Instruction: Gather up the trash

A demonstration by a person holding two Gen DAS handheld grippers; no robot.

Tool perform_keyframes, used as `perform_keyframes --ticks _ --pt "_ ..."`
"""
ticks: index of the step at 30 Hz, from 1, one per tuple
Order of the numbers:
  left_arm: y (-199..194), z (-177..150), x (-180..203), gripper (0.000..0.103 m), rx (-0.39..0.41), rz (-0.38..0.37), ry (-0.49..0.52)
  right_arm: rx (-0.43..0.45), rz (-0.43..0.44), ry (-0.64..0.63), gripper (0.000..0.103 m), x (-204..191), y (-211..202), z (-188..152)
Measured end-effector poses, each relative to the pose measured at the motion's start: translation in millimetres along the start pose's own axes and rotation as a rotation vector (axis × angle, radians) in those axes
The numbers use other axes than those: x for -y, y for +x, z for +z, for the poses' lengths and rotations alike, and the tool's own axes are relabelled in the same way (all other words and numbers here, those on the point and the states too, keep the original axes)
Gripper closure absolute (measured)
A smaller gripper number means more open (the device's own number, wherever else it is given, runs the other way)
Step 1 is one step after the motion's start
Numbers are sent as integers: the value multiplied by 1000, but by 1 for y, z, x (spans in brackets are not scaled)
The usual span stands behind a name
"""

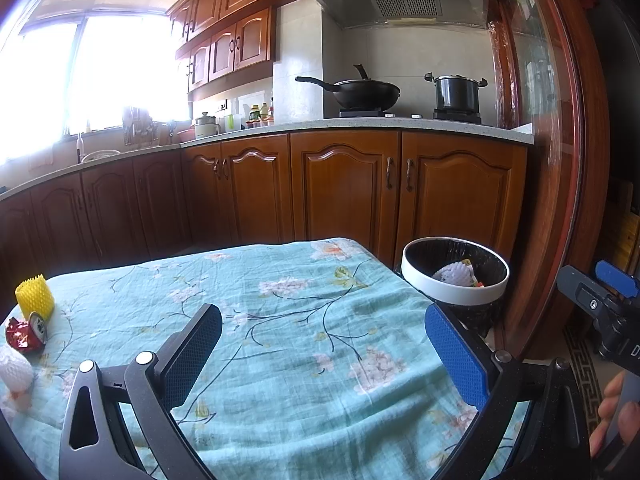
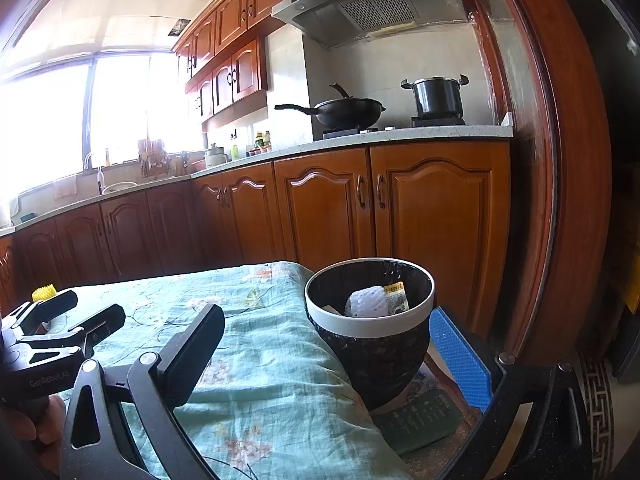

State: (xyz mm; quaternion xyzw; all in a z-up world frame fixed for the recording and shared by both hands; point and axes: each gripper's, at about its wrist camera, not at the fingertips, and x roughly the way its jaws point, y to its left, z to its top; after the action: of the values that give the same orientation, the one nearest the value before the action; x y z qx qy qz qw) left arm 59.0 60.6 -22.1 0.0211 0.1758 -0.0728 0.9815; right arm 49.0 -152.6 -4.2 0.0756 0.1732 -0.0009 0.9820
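tools: left [image 1: 324, 354] open, right [image 2: 326, 356] open | bin [image 2: 368, 322] beside table [image 1: 280, 300]

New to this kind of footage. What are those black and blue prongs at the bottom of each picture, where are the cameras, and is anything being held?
No robot here: a person holds a two-finger gripper in each hand, with a fisheye camera on each looking along its fingers. The left gripper and the right gripper are both open and hold nothing. On the floral tablecloth lie a yellow foam net, a crushed red can and a white foam net. Beside the table stands the trash bin, with a white net and a wrapper already in it.
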Motion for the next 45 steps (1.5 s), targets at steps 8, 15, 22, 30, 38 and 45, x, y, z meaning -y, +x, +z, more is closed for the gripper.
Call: perform_keyframes --ticks 8,15,22,30,38,45 --pt "1 1 -2 1 2 -4 5 0 5 -2 0 0 0 2" --pt "1 1 -3 1 4 -7 7 -7 13 -6 0 -1 1 3" --pt "2 2 -3 1 0 -10 5 -3 20 -5 0 -1 1 5" --pt "4 3 -2 1 -1 -13 10 1 29 -6 0 -3 1 7" --pt "4 2 -2 1 -4 -13 8 -7 33 0 0 -3 3 8" --pt "4 2 -2 1 -4 -14 7 -8 34 2 0 -3 3 8"
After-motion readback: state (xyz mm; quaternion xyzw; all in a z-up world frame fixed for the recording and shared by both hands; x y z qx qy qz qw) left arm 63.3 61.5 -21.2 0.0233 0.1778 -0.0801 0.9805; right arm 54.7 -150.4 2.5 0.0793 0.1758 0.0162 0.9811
